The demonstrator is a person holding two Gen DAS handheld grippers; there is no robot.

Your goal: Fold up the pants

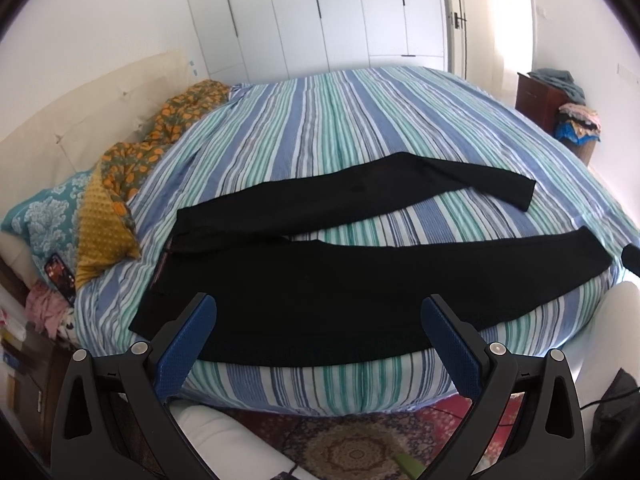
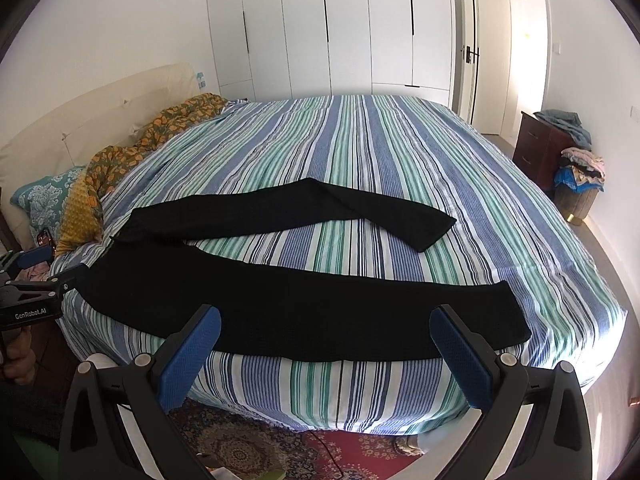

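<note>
At the far left, a cream headboard (image 2: 92, 112) backs a teal patterned pillow (image 1: 48, 216), a mustard cushion (image 1: 100, 228) and a crumpled orange-print cloth (image 1: 168, 124). A phone (image 1: 60, 276) lies at the left edge of the bed, beside the pillow.

The left gripper (image 1: 318, 320) hovers at the near edge of the bed, its jaws spread wide and holding nothing; its blue-padded fingers (image 1: 188, 344) frame the near leg of the pants without visibly touching it. In the right wrist view the same tool appears at the left margin, gripped by a hand (image 2: 18, 356), beside the waist end of the garment.

The black pants (image 2: 304, 312) lie flat on the striped bedspread (image 2: 360, 152), waist to the left and legs running to the right. The near leg lies along the near edge of the bed; the far leg angles away, so a wedge of striped cloth shows between the two.

The right gripper (image 2: 325, 330) is likewise wide open and empty, poised over the near edge around the middle of the near leg.

White wardrobe doors (image 2: 328, 28) fill the far wall. To the right stand a dark wooden dresser (image 2: 536, 148) and a heap of clothes (image 2: 580, 168). A patterned rug (image 2: 248, 444) covers the floor below the bed.
</note>
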